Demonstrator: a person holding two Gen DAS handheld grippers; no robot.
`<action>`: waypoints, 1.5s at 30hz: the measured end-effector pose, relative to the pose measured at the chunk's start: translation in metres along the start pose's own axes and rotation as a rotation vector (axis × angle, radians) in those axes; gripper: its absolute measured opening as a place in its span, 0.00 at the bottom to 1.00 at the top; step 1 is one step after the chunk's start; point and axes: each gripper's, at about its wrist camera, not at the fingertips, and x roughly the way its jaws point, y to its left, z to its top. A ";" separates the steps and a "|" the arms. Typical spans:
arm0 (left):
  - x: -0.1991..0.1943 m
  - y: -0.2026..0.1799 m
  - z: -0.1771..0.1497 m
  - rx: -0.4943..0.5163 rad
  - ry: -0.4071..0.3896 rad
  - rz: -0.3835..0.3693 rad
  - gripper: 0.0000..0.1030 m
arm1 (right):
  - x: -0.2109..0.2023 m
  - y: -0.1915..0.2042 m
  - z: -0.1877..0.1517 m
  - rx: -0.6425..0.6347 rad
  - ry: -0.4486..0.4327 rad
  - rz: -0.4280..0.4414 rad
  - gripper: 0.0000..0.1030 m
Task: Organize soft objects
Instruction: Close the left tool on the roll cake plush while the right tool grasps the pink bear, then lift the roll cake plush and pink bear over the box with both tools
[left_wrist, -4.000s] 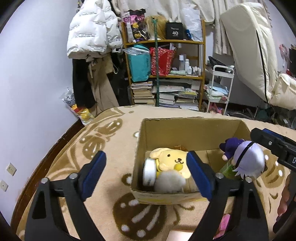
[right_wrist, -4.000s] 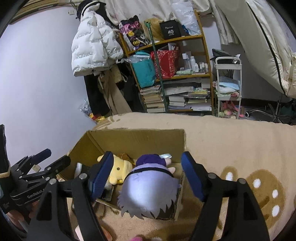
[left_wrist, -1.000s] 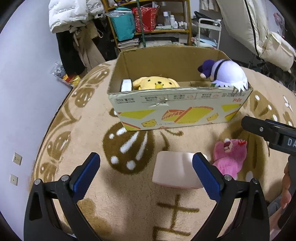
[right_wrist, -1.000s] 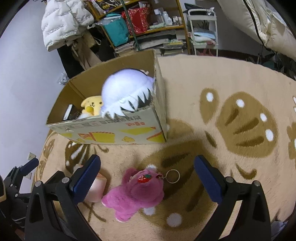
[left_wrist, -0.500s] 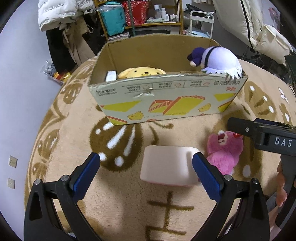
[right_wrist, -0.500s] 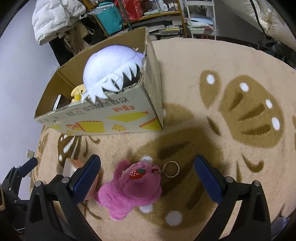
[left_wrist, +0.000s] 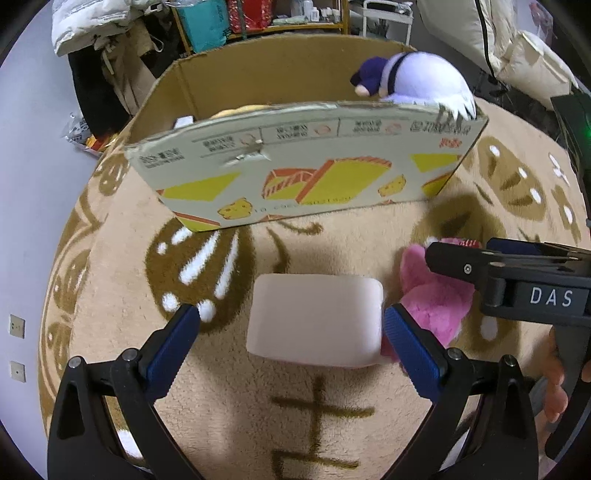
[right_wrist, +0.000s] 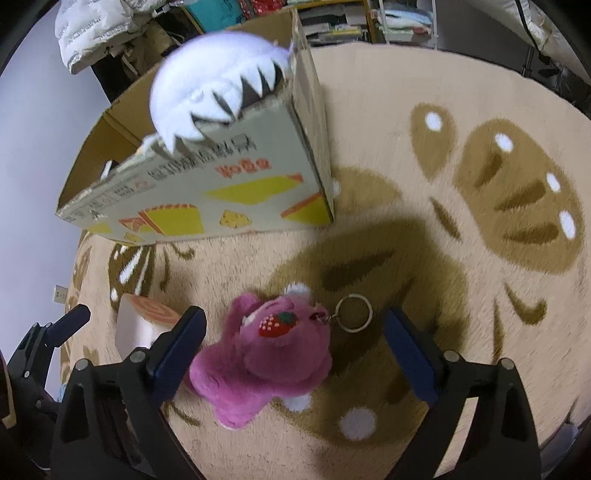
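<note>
You've dropped both grippers from the cardboard box (left_wrist: 303, 177) to the rug (left_wrist: 221, 406). Your left gripper (left_wrist: 290, 325), fingers wide and empty, now brackets the pink squishy block (left_wrist: 314, 319). Your right gripper (right_wrist: 293, 328), equally wide, straddles the pink plush bear (right_wrist: 266, 354), touching nothing.

A tan rug (left_wrist: 110, 295) with brown and white patterns covers the floor. Behind it a white puffer jacket (left_wrist: 99, 22) hangs over dark clothes. A shelf (left_wrist: 266, 18) holds a teal bag (left_wrist: 199, 22) and a red bag (left_wrist: 251, 13). A white cart (right_wrist: 406, 18) stands beside the shelf. Two wall sockets (left_wrist: 16, 326) sit low on the left wall.
</note>
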 end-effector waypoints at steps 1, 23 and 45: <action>0.002 -0.001 0.000 0.003 0.008 0.002 0.96 | 0.002 -0.001 -0.001 0.009 0.013 0.012 0.96; 0.010 -0.008 -0.005 0.011 0.010 0.018 0.48 | 0.001 0.016 -0.003 -0.077 -0.016 0.016 0.53; -0.100 0.028 -0.012 -0.126 -0.405 0.108 0.43 | -0.104 0.045 -0.010 -0.232 -0.497 -0.004 0.52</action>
